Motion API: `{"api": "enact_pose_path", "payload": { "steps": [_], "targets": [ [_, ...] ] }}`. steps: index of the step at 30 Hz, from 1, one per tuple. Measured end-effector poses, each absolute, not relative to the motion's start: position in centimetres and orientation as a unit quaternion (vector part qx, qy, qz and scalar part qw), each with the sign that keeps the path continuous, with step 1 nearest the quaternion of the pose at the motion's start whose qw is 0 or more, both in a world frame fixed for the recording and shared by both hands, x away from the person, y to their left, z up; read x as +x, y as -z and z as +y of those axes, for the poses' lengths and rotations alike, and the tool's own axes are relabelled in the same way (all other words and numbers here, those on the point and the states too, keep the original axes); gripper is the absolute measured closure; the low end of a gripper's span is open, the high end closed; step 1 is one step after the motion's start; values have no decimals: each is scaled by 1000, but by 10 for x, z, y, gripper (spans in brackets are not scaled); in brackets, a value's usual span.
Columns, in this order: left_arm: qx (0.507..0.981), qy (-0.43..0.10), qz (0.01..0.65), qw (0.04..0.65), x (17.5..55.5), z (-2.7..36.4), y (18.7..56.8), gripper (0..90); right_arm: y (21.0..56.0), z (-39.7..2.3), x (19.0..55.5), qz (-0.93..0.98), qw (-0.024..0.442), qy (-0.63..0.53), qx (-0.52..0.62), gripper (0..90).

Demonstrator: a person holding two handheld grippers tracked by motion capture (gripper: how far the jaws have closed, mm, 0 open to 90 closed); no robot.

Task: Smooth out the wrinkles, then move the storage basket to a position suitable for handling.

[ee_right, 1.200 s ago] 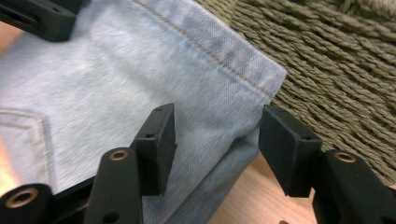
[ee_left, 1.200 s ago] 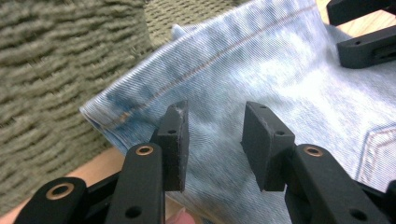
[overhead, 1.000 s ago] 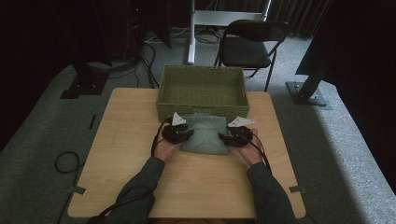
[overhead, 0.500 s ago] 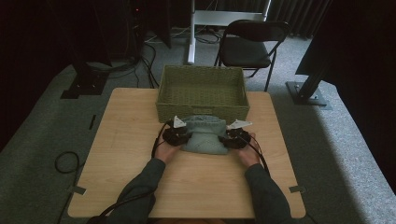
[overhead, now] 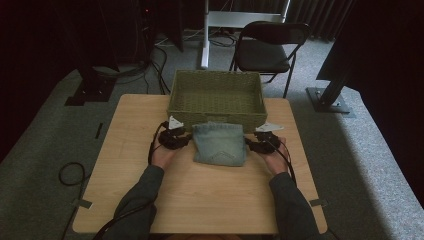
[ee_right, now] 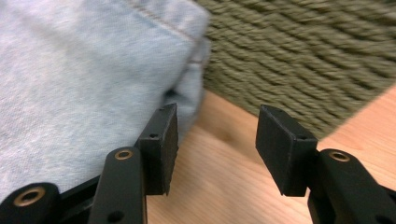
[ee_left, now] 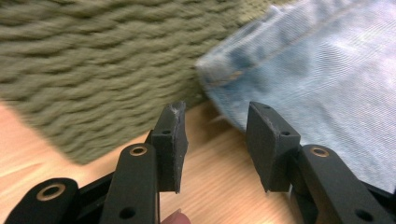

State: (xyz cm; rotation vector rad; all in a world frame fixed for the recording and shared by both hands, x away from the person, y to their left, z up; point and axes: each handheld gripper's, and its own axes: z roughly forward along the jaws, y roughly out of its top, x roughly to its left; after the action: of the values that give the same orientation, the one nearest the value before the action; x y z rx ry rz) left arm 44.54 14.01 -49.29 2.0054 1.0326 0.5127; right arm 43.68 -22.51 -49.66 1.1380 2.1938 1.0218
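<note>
Denim, folded into a compact pale-blue bundle (overhead: 219,144), is lying at the centre of the high view on the wooden bench (overhead: 210,200), its far edge touching or just short of the front wall of the green woven basket (overhead: 216,95); which of the two I cannot tell. The left gripper (overhead: 186,140) is sitting just beside the bundle's left edge and the right gripper (overhead: 248,145) just beside its right edge, each carried by a hand coming up from the bottom of the frame.

In the left gripper view the jaws are standing apart with bare wood between them, the denim's corner (ee_left: 299,70) lying just beyond and to the right, the basket weave (ee_left: 93,60) filling the upper left. These jaws have just been opening, and nothing is between them. In the right gripper view the jaws are also released; the left pad is sitting against or just beside the cloth's edge (ee_right: 84,74), but nothing is being pinched, and the basket wall (ee_right: 303,60) is crossing the upper right.

Judging from this, the folding is looking finished and the bundle is squared up. What is remaining appears to be gripping it from both sides and lifting it over the wall into the empty basket.
</note>
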Motion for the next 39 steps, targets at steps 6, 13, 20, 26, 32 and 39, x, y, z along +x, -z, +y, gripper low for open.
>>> {"api": "enact_pose_path", "payload": {
  "steps": [6,13,20,26,32,39],
  "targets": [
    [784,-221,415,405,445,160,480,584,485,-236,440,790,246,-372,420,482],
    [779,-226,419,408,445,172,474,583,478,-244,441,782,259,-372,429,480],
    [775,-227,425,408,450,180,474,580,479,-248,442,781,264,-365,431,476],
    [768,-227,434,412,451,187,473,575,476,-249,445,778,268,-366,434,476],
    [762,-231,439,416,454,191,469,567,472,-251,448,769,277,-371,440,478],
    [757,-239,443,417,458,194,462,562,470,-255,454,760,276,-377,452,503]
  ]
}}
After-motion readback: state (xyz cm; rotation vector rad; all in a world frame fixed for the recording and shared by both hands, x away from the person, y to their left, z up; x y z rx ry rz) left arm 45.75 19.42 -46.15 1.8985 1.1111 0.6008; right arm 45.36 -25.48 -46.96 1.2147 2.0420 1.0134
